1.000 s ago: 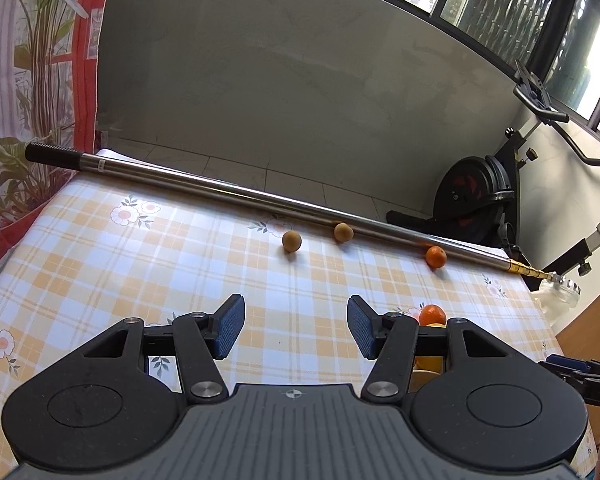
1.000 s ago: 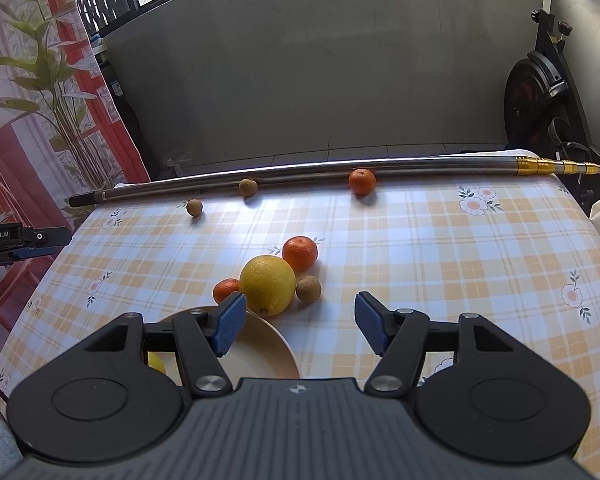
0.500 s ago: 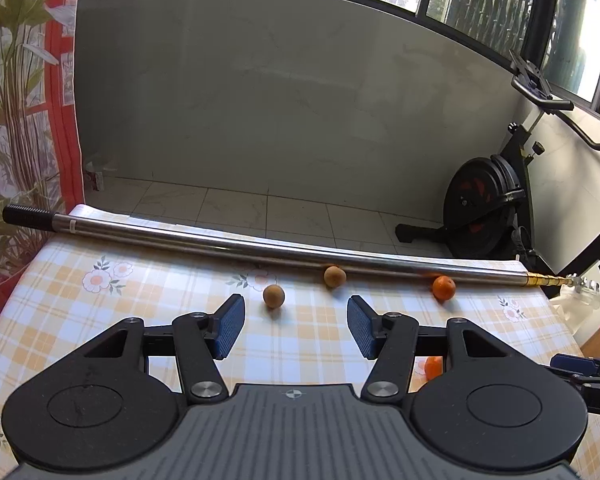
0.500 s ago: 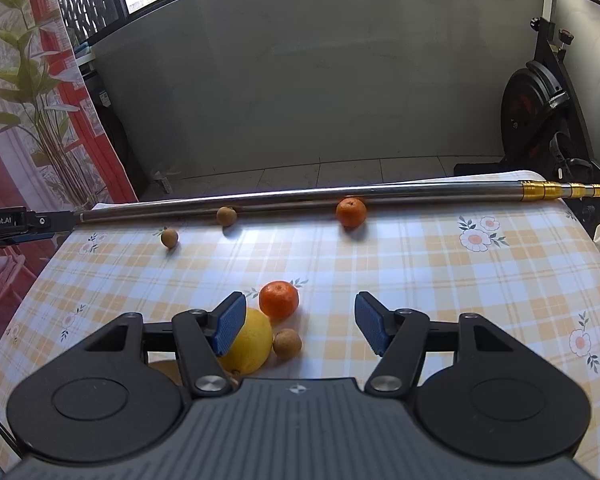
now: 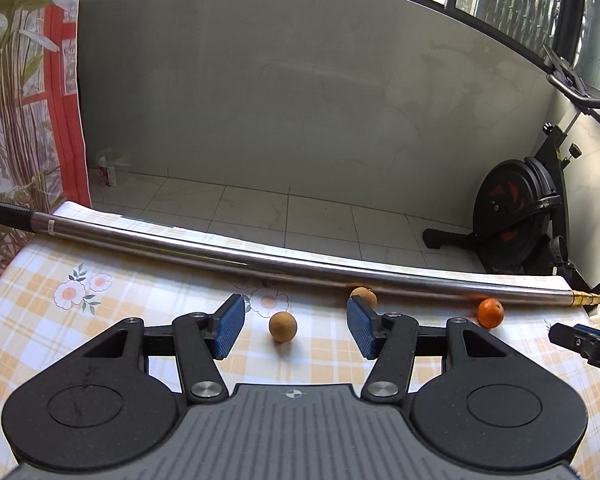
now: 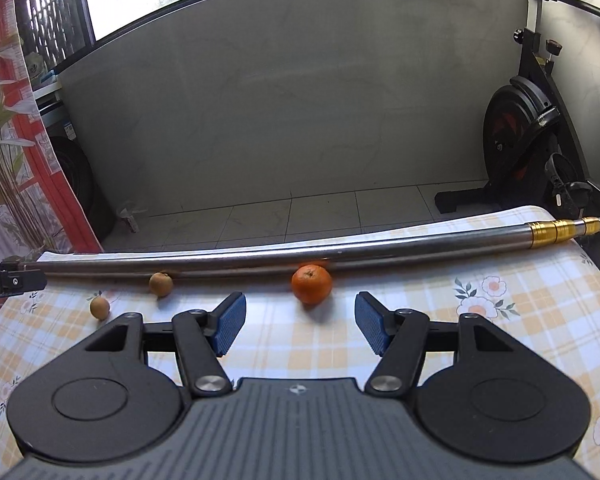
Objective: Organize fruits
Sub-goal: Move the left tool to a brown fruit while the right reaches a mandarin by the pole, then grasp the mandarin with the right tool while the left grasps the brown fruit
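1. The round orange mandarin point(image 6: 311, 283) lies on the checked floral-cloth table point(image 6: 500, 320), touching the long steel pole point(image 6: 260, 261), now straight ahead of the right gripper point(image 6: 300, 322); earlier it sat farther off.
2. Two small brown round fruits point(image 5: 283, 326) point(image 5: 363, 296) lie near the left gripper point(image 5: 295, 326), one now framed by its jaws.
3. Both jaws are released, grasping nothing.
4. The cream bowl, lemon and other fruit seen earlier have dropped out of view.
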### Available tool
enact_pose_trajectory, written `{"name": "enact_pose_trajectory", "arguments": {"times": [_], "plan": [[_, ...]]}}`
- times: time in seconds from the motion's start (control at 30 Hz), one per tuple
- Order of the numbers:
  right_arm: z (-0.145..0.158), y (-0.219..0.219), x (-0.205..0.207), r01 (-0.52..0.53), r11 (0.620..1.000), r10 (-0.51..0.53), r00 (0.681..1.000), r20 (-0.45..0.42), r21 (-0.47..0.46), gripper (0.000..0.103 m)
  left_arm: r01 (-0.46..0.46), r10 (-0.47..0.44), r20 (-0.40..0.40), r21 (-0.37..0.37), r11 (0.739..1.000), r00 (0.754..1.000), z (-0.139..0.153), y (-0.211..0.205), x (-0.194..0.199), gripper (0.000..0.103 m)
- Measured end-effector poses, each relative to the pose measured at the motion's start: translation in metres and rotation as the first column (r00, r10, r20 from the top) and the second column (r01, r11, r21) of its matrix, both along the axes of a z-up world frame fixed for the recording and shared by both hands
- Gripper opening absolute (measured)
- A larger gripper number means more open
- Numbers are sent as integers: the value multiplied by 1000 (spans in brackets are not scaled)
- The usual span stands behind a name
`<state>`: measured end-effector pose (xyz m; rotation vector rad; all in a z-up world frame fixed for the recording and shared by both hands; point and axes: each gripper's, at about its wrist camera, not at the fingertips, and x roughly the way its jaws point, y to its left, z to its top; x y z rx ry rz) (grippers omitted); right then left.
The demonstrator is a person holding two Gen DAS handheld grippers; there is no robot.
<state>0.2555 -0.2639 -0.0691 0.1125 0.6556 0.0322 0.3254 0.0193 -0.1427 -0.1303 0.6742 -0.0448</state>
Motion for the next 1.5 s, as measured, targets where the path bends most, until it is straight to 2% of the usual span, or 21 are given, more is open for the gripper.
{"name": "enact_pose_trajectory", "arguments": {"times": [0.4, 0.73, 0.87, 1.13, 1.27, 1.5], "plan": [[-47, 5, 53, 15, 999, -17, 999, -47, -29, 64, -6, 2, -71, -50, 999, 997, -40, 18, 27, 59], [-63, 6, 71, 31, 999, -33, 998, -51, -30, 64, 14, -20, -99, -68, 998, 995, -61, 15, 39, 59], [-67, 8, 74, 23, 999, -25, 998, -58, -44, 56, 24, -30, -96, -62, 998, 995, -63, 10, 44, 58], [-70, 9, 73, 25, 999, -27, 998, -53, -45, 52, 9, -16, -113, -70, 998, 993, -69, 11, 47, 58], [-71, 10, 72, 17, 999, -18, 999, -40, -44, 40, 15, -23, -123, -65, 998, 992, -72, 10, 51, 54], [-69, 8, 65, 14, 1000, -14, 999, -41, -12, 39, -1, -8, -119, -72, 997, 993, -75, 11, 61, 53]]}}
